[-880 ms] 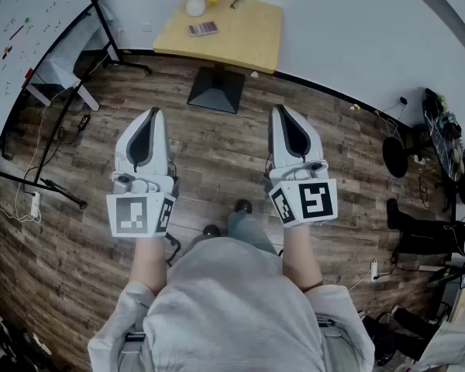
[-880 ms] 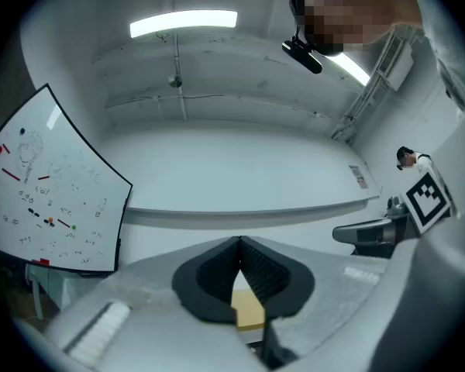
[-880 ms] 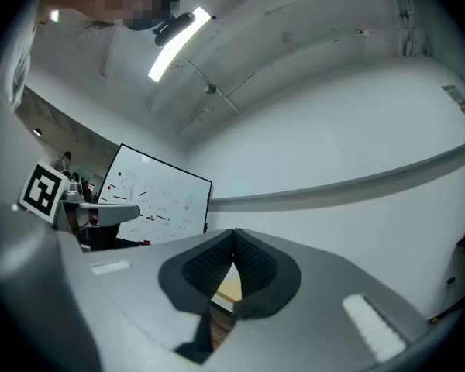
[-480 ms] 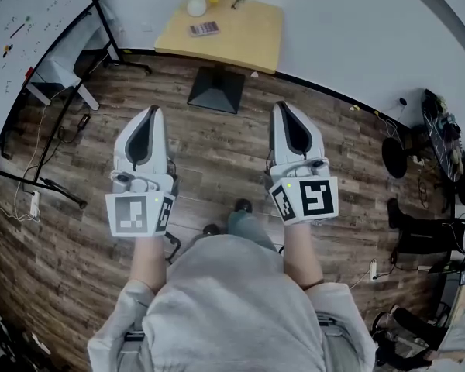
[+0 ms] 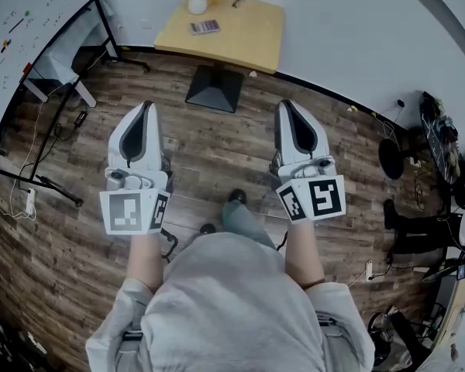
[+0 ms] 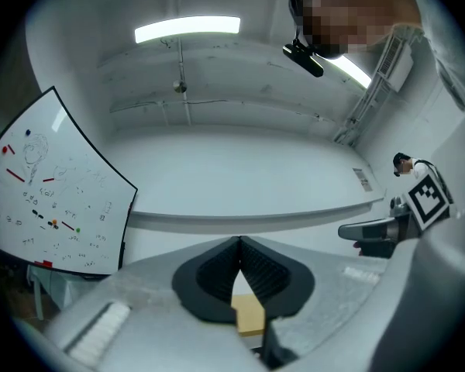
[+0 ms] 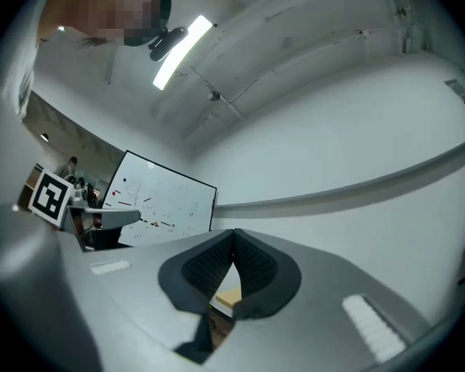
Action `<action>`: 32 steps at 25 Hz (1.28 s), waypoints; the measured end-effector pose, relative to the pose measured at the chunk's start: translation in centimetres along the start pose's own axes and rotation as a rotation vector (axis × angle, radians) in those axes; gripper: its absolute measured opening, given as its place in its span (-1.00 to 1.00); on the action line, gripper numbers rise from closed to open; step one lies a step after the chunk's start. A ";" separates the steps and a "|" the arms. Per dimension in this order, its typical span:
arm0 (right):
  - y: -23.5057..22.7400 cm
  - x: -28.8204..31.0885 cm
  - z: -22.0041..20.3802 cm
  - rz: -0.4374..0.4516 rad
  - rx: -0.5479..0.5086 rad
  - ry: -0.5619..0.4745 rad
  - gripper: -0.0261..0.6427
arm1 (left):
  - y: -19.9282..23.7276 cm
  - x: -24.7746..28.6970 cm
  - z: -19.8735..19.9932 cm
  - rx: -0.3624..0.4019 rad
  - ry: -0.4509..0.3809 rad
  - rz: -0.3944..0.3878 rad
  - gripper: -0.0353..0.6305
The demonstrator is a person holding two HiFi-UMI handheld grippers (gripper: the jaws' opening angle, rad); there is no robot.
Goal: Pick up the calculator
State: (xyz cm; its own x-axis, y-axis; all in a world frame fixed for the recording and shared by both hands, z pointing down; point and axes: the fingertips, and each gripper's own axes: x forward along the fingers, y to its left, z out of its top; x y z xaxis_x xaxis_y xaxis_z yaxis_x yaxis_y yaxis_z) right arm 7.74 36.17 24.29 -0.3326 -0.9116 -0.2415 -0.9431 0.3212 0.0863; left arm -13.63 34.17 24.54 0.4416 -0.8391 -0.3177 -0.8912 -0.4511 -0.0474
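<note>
In the head view, the left gripper (image 5: 145, 104) and the right gripper (image 5: 285, 102) are held out over the wood floor (image 5: 217, 142). Both are closed tight and hold nothing. The calculator (image 5: 204, 27) lies far ahead on the yellow table (image 5: 252, 33), near a white vase (image 5: 197, 5). It looks tiny, and its keys are too small to see. In the left gripper view the black pads (image 6: 218, 275) meet at the tip. Only a bit of what may be the table peeks through below. The right gripper view looks the same, and the calculator is hidden in both.
</note>
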 end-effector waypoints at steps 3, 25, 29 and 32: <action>-0.5 0.9 -0.8 -0.012 -0.010 0.010 -0.92 | 0.4 0.7 -1.2 -0.008 0.006 0.006 -0.88; -8.5 18.3 -5.9 0.112 0.043 0.055 -0.92 | 4.8 16.4 -4.7 0.035 0.003 0.094 -0.88; -10.3 20.4 -6.4 0.130 0.048 0.054 -0.92 | 5.0 19.0 -5.4 0.053 0.008 0.111 -0.88; -11.5 21.7 -6.8 0.141 0.046 0.051 -0.92 | 5.0 20.7 -6.1 0.048 0.002 0.122 -0.88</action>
State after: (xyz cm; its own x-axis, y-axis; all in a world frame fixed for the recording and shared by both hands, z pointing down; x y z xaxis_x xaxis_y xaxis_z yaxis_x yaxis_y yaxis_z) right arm 11.37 10.92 24.64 -0.4620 -0.8682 -0.1809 -0.8866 0.4570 0.0709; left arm -8.29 12.71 23.56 0.3300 -0.8874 -0.3219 -0.9422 -0.3308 -0.0541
